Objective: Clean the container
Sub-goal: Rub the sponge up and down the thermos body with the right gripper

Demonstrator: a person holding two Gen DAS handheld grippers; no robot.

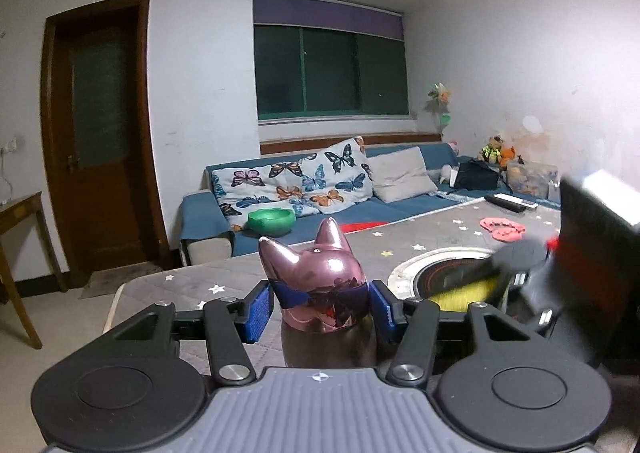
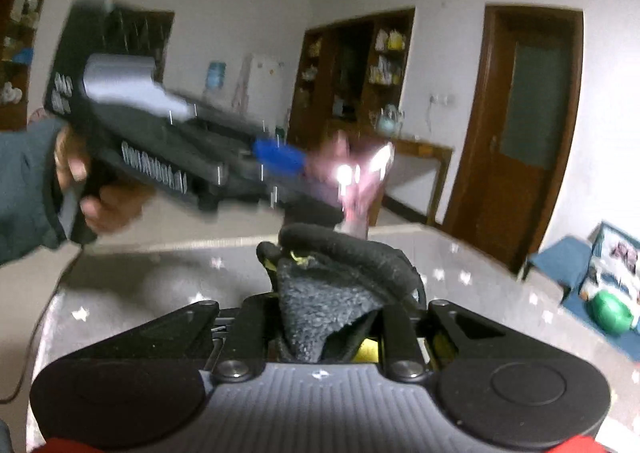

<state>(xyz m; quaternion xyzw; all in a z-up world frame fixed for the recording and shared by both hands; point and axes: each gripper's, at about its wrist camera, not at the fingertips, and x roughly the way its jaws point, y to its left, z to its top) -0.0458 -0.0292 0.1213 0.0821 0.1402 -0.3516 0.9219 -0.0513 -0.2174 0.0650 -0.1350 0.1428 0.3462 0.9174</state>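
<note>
Black tool with blue pads, ribbed grey body; the blurred sleeve looks grey-green.

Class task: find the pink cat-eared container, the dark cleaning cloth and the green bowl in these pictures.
pink cat-eared container (image 1: 320, 277): left wrist view, shiny lid below the ears.
dark cleaning cloth (image 2: 320, 293): right wrist view, fuzzy grey middle fold.
green bowl (image 1: 271, 222): left wrist view, outer wall.

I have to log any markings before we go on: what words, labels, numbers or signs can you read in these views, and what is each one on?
Nothing can be read as text.
White lettering on the side of the left gripper: too blurred to read.
Small round cross-shaped emblem on the grey ribbed housing: a sign, no letters.
Pink cat-shaped container: no text to be seen.
Dark cloth in the right gripper: no text to be seen.
</note>
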